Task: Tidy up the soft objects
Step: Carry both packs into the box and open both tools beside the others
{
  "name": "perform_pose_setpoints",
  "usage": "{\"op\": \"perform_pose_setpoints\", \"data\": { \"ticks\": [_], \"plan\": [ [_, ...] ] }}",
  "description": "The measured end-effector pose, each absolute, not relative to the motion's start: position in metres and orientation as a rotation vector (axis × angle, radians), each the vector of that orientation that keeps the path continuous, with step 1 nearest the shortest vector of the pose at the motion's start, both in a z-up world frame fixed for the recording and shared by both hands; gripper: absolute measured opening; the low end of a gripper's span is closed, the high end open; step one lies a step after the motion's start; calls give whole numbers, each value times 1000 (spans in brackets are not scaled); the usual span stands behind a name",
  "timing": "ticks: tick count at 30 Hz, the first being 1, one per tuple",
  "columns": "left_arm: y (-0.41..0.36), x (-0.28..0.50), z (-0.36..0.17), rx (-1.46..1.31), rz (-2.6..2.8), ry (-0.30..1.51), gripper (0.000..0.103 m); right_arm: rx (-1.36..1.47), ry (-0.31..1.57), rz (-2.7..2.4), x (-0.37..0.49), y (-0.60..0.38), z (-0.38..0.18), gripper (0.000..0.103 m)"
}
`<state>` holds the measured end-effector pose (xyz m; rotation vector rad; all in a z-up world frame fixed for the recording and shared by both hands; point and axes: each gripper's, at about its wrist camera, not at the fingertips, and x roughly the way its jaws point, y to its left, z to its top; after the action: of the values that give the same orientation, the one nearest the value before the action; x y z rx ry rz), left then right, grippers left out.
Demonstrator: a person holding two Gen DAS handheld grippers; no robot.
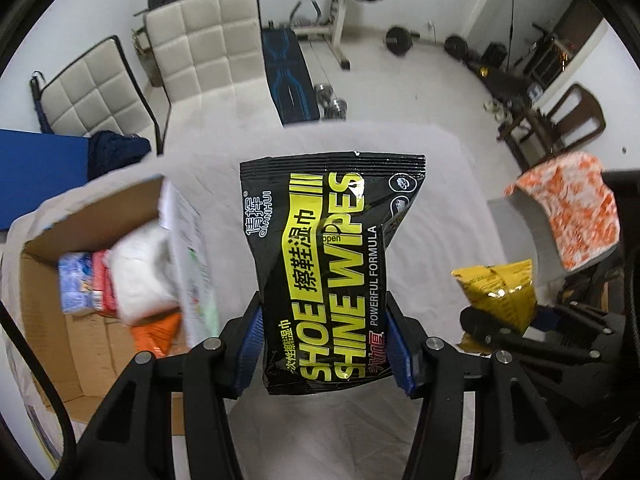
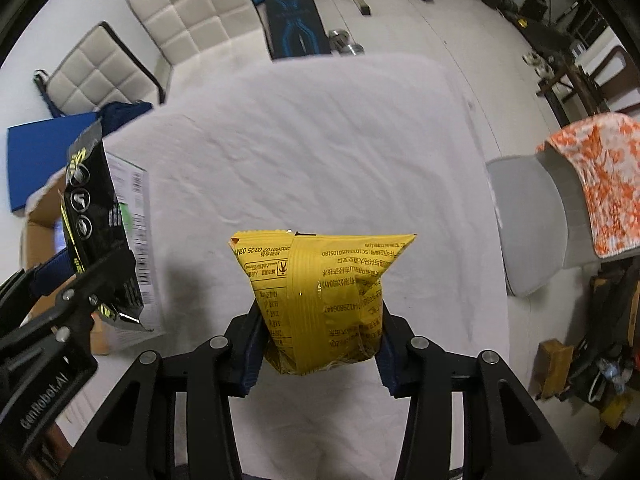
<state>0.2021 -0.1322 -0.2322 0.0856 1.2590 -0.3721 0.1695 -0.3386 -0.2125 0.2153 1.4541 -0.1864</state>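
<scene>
While held above the white-covered desk (image 2: 320, 152), with the open cardboard box (image 1: 52, 320) of soft packs at its left side: black shoe-wipes pack (image 1: 326, 264) clamped between the jaws of the left gripper (image 1: 326, 344), off the cloth; smaller yellow snack bag (image 2: 320, 300) pinched between the jaws of the right gripper (image 2: 320, 352), also in the air.

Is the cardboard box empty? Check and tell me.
No, the cardboard box already holds several soft packs, among them a white bundle and a blue pack.
</scene>
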Motion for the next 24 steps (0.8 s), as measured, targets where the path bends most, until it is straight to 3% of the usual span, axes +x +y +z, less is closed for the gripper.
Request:
{"op": "perform_pose_setpoints", "data": {
  "ticks": [13, 24],
  "plan": [
    [-3, 219, -166, -15, -271, 1204, 51, 156, 1394, 25, 186, -211, -162, 49],
    [156, 229, -225, -93, -60, 1372, 52, 172, 1475, 255, 203, -70, -217, 49]
  ]
}}
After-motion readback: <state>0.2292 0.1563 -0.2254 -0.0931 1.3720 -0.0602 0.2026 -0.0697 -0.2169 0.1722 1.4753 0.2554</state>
